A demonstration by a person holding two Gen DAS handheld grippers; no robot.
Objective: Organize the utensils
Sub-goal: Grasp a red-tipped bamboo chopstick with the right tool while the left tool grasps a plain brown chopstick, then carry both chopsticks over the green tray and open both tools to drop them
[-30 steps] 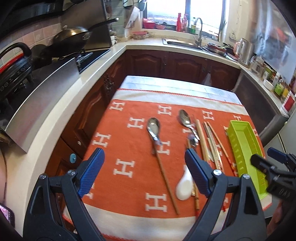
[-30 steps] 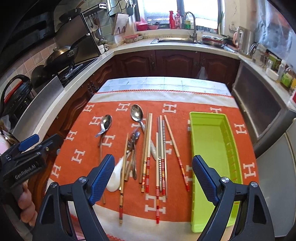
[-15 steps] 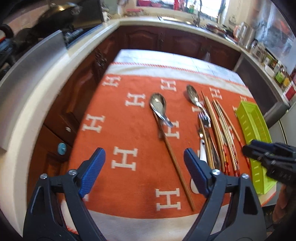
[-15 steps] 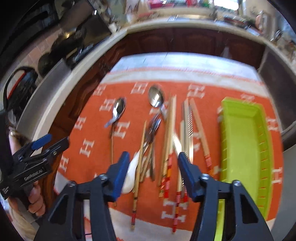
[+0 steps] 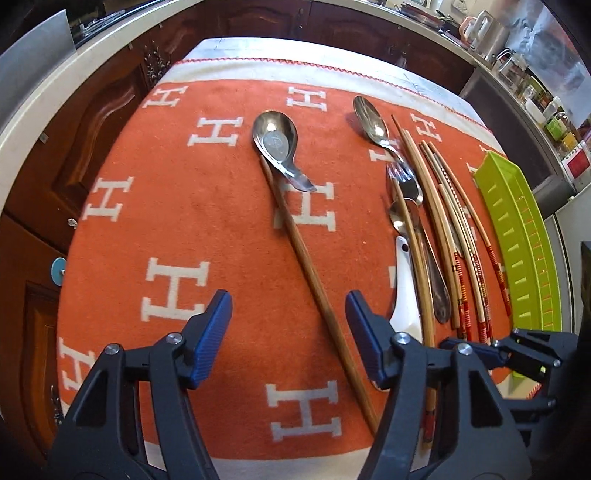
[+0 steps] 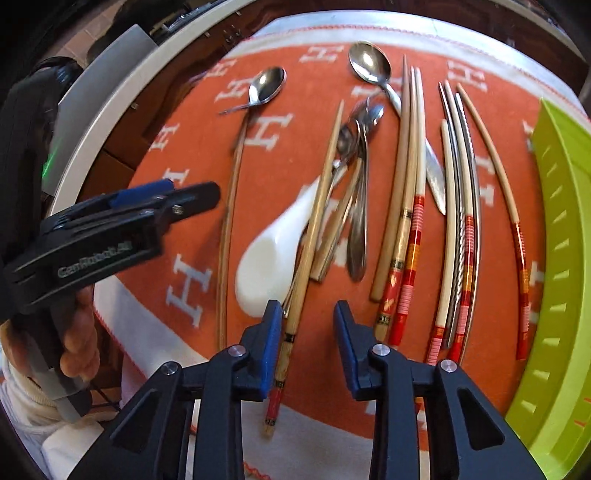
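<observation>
Utensils lie on an orange cloth (image 5: 207,206). My left gripper (image 5: 288,325) hovers low over a lone wooden chopstick (image 5: 306,266), which runs between its closing jaws untouched, its far end under a steel soup spoon (image 5: 275,142). My right gripper (image 6: 306,332) is closing around the patterned end of a bamboo chopstick (image 6: 314,221) that rests on a white ceramic spoon (image 6: 269,251); the chopstick passes close to the left pad, and no squeeze shows. Further chopsticks (image 6: 458,221), a steel spoon (image 6: 369,62) and a fork (image 5: 404,181) lie in the pile. A green tray (image 6: 561,258) stands on the right.
The cloth's white front border (image 6: 332,435) hangs at the table edge near me. Dark wood cabinets (image 5: 92,122) and a pale counter (image 5: 55,85) flank the left. Jars and a kettle (image 5: 484,26) crowd the counter at the far right. A hand (image 6: 77,332) holds the left gripper's handle.
Both grippers have sunk toward the cloth and tipped downward. The jaws of both have narrowed, the right much more, and each now straddles a chopstick.
</observation>
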